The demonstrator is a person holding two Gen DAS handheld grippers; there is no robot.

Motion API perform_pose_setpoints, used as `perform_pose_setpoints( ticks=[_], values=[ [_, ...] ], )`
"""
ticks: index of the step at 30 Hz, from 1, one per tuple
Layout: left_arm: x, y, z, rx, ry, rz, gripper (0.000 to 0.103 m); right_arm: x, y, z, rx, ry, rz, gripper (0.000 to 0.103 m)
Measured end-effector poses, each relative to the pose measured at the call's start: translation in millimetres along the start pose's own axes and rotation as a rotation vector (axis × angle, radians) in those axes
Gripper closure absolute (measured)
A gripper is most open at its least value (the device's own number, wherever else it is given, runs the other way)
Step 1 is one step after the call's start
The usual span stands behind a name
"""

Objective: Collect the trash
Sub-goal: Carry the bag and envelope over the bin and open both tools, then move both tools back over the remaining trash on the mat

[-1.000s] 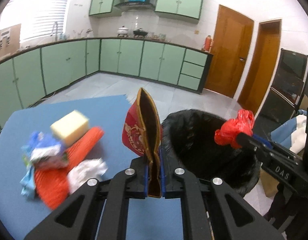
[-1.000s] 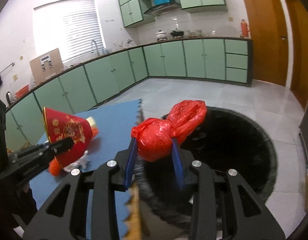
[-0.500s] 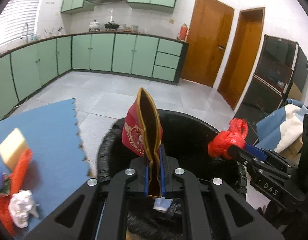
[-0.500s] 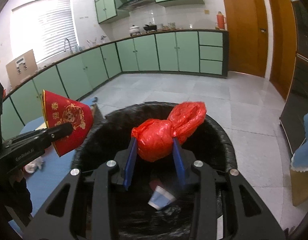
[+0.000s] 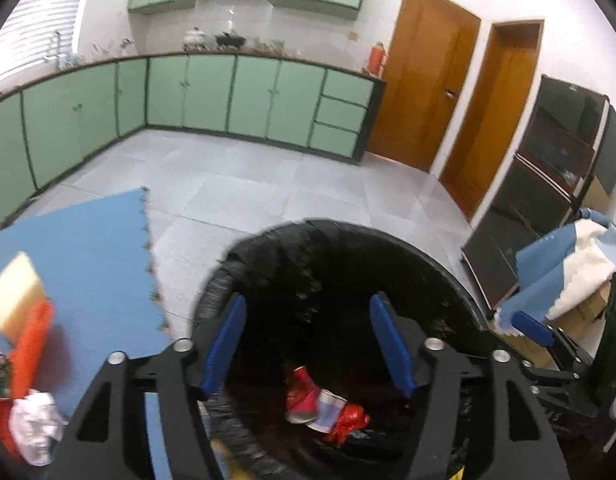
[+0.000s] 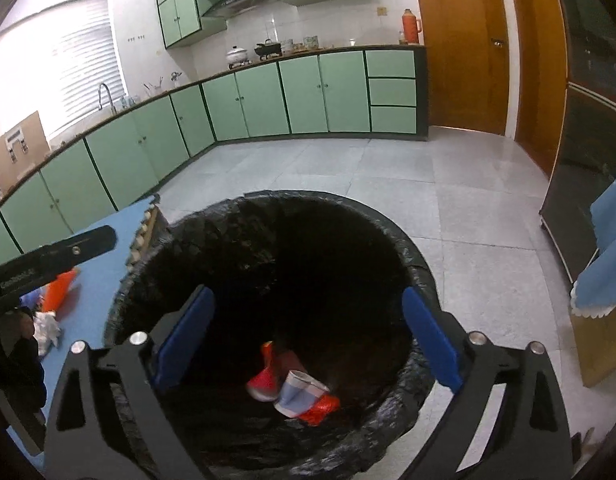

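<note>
- Our left gripper [image 5: 308, 344] and our right gripper [image 6: 308, 340] both hang over the black-lined trash bin [image 5: 447, 276], and both sets of jaws have just been opening; they now stand wide with nothing between the blue pads.
- The dropped pieces lie at the bottom of the bin: the red paper cone [image 5: 302, 396], a small striped paper cup [image 5: 327, 410] and the red plastic bag [image 5: 347, 424], touching one another in a little heap.
- We judge the coming move turns on what is left on the blue foam mat [image 5: 88, 248], which lies to the left of the bin.
- There we see a yellow sponge [image 5: 14, 292], a long orange wrapper [image 5: 30, 350] beneath it, and a crumpled white tissue [image 5: 34, 432] nearest the camera.
- The orange wrapper's long axis runs roughly away from us, tilted a little rightward.
- The left gripper sits just beside that mat, so we judge it the nearer hand; the right one would have to cross over the bin.
</note>
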State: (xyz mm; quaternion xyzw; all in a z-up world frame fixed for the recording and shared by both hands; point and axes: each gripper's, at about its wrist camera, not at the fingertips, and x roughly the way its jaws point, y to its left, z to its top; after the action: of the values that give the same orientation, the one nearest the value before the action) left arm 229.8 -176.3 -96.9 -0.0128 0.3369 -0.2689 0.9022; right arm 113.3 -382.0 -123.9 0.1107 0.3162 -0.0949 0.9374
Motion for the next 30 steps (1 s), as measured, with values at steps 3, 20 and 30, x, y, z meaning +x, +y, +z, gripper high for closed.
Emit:
perform_pose_setpoints(
  ticks=[3, 20, 30],
  values=[
    [-27.9, 16.6, 5.5, 0.004, -0.052, 0.053, 0.029, -10.5, 14.5, 6.0, 0.005, -0.011, 0.014, 0.007],
    [-191.5, 149.0, -47.8, -0.090, -0.176, 0.409, 0.026, -43.5, 164.3, 6.7, -0.130, -0.053, 0.231, 0.005],
    [-236.2, 236.8, -90.3, -0.188, -0.168, 0.624, 0.026, -28.0, 268.4, -15.8, -0.225, -0.007, 0.361, 0.005]
  ],
)
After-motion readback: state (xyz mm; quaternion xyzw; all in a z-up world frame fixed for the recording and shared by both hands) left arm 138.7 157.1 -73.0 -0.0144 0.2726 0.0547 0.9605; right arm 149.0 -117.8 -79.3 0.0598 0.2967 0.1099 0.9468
